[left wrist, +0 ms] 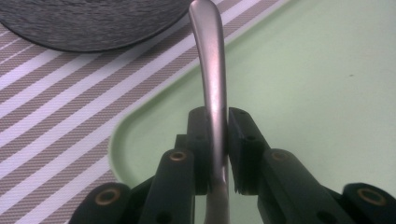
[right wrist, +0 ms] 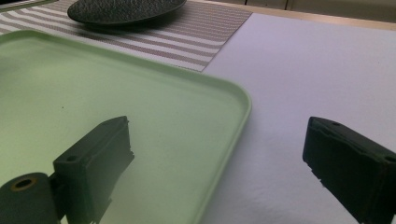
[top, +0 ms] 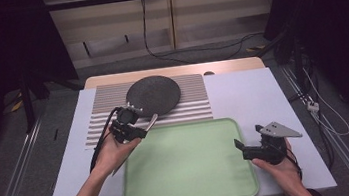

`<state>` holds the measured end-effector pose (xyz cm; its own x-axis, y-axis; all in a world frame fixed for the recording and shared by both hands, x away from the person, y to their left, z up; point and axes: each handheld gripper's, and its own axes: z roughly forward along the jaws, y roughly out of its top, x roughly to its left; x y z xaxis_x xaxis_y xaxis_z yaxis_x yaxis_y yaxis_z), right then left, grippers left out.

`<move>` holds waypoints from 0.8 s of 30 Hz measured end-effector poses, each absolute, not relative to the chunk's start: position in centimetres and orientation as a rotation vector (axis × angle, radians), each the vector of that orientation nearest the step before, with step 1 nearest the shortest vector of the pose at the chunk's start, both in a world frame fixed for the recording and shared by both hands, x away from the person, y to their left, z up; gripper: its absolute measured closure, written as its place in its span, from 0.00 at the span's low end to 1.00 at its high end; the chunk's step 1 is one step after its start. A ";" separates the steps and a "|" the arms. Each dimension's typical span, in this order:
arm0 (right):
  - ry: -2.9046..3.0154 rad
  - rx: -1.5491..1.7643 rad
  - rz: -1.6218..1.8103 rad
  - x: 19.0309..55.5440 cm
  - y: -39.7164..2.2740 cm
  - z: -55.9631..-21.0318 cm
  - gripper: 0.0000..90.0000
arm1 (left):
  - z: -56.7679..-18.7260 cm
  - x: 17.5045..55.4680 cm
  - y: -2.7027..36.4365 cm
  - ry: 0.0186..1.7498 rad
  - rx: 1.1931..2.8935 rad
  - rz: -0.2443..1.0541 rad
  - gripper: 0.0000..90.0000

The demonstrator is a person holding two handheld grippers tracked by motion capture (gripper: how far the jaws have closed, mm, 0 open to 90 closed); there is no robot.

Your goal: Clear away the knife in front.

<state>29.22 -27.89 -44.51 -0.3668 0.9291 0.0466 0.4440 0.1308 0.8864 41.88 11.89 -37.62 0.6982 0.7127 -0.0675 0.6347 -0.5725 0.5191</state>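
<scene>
My left gripper [top: 136, 129] [left wrist: 217, 128] is shut on a silver metal utensil [top: 152, 122] [left wrist: 211, 70]. Its handle points away past the jaws, over the far left corner of the pale green tray [top: 185, 164] [left wrist: 327, 74]. The utensil's working end is hidden behind the jaws. A dark round plate [top: 153, 95] [left wrist: 88, 23] lies on the striped placemat [top: 191, 103] [left wrist: 56, 93] just beyond. My right gripper [top: 249, 139] [right wrist: 219, 135] stands open with nothing between its fingers, straddling the tray's [right wrist: 116, 79] right rim near the front.
A white cover [top: 247, 94] [right wrist: 317, 70] spreads over the table, with bare room right of the tray. The wooden table edge [top: 174, 72] runs along the back. Cables [top: 182, 51] lie on the floor beyond the table.
</scene>
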 end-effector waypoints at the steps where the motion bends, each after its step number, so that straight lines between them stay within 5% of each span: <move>1: 1.880 1.319 1.183 29.2 -27.9 -44.5 0.09 | -37.7 41.8 11.8 1.024 2.402 0.206 0.89; 24: 1.892 1.306 1.185 29.2 -27.8 -44.5 0.09 | -41.7 40.1 8.9 1.030 2.502 0.168 0.89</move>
<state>29.18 -27.80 -44.50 -0.3784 0.9247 0.0426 0.4420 0.1400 0.8860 40.14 8.89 -41.73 0.7174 0.6949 -0.0492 0.6432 -0.6335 0.4301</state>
